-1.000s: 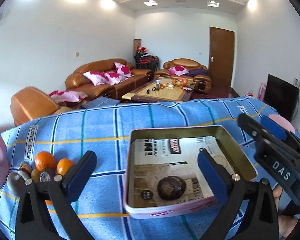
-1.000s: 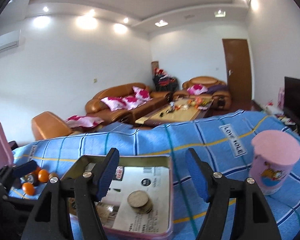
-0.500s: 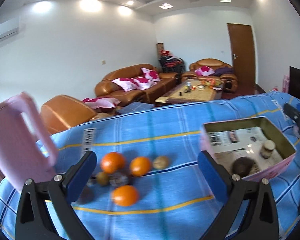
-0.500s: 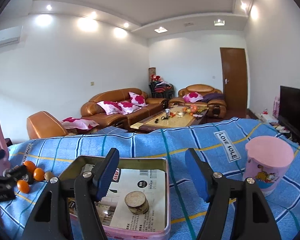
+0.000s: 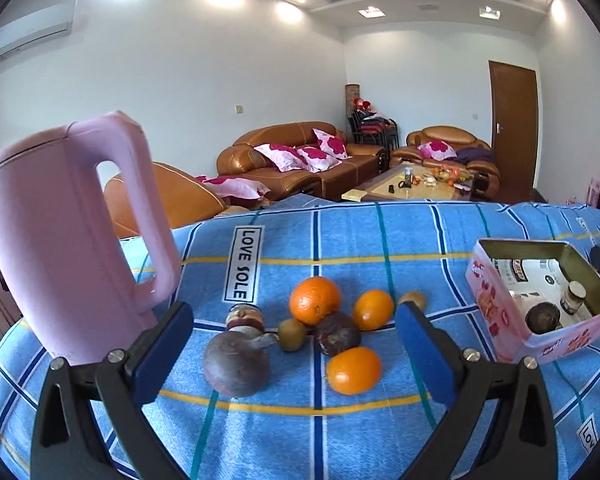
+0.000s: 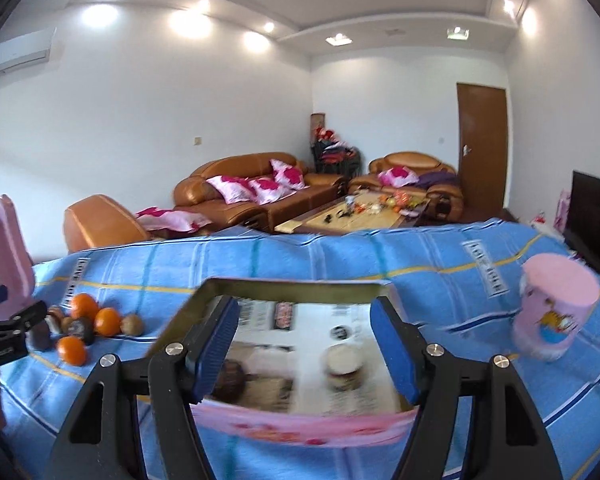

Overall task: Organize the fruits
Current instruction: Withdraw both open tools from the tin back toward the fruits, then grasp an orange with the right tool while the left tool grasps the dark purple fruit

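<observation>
While both grippers hang open and empty, left gripper faces the fruit pile beside the kettle; tin sits right. You should straddle one orange, close gently.

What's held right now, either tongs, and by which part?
Nothing. Left tongs stand open in front of the fruit pile; right tongs open over the pink tin.
</observation>
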Available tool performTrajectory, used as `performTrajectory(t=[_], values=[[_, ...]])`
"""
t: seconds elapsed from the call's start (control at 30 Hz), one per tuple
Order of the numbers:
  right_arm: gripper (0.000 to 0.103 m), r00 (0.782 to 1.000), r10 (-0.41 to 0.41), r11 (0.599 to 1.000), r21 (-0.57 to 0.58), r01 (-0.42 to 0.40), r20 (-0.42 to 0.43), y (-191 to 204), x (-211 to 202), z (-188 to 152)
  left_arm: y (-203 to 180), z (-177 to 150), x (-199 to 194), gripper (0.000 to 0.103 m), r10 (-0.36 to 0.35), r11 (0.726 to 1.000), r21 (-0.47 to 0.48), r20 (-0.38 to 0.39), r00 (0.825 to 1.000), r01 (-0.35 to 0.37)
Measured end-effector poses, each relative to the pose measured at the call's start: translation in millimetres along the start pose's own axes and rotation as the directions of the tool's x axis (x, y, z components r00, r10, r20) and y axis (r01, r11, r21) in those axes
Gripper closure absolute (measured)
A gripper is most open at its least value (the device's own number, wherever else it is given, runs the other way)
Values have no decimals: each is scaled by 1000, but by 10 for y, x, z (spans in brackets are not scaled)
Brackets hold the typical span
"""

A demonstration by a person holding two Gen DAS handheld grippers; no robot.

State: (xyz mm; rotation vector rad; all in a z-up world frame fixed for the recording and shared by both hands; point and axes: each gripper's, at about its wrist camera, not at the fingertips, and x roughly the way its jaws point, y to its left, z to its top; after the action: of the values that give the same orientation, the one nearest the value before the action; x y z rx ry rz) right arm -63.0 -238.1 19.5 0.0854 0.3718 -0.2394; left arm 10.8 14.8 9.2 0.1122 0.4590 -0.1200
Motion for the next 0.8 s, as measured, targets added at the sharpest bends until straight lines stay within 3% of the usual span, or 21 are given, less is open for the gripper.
performTrajectory(t=[0.17, 0.43, 0.57, 0.7, 0.8], values=[[33, 998, 61, 998, -12, -61, -13, 357, 22, -35, 84, -11, -32, 0, 24, 999, 29, 13, 1000, -24], [33, 983, 172, 985, -8, -173, -70, 860, 112, -67, 535, 61, 125, 0, 79, 996, -29, -85, 993, -82], [33, 959, 239, 970, 5, -241, -149, 1142, 244, -99, 756, 72, 191, 0, 116, 990, -61, -122, 986, -124], [33, 911, 317, 946, 16, -325, -264, 1430, 417, -174, 868, 99, 195, 0, 73, 994, -69, -143, 987, -84], [33, 887, 328, 937, -11, -350, -325, 1639, 522, -216, 902, 150, 160, 0, 63, 997, -35, -128, 990, -68]])
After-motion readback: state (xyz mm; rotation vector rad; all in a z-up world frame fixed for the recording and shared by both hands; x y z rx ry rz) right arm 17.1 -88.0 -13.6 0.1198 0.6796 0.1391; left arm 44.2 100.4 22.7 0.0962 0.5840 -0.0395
